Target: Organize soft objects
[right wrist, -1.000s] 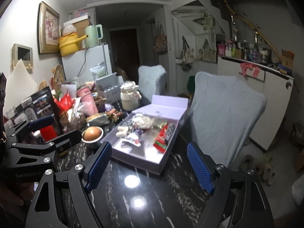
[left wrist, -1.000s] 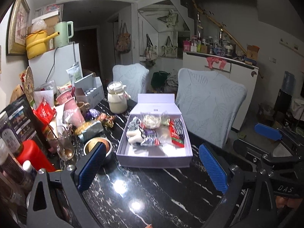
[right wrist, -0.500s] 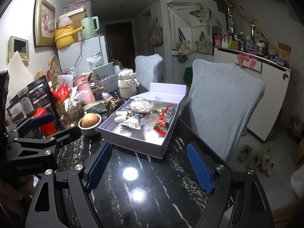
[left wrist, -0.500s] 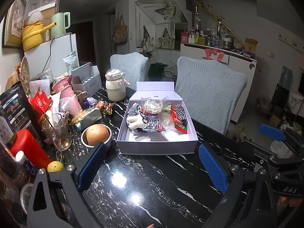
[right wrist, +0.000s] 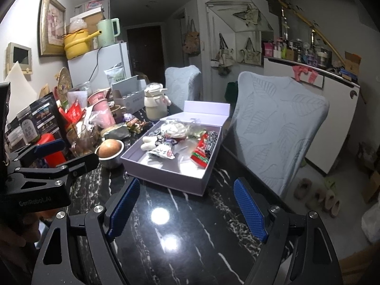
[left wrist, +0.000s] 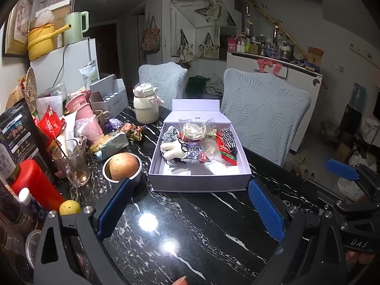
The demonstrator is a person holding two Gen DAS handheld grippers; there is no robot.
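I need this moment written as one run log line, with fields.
left gripper: open, empty | right gripper: open, empty | box: lid open, soft items inside | phase: nothing picked yet

Left gripper (left wrist: 190, 210): jaws stand wide apart with nothing between them; it points forward and slants downward over the dark surface (left wrist: 180, 232).
Left fingers (left wrist: 266, 211): black arms with blue ribbed pads facing inward; neither touches anything.
Right gripper (right wrist: 187, 210): jaws spread wide and empty, slanting downward at much the same tilt.
Right fingers (right wrist: 249, 210): blue pads clear of any contact.
Relative pose: the two grippers sit side by side, each visible at the edge of the other's view.
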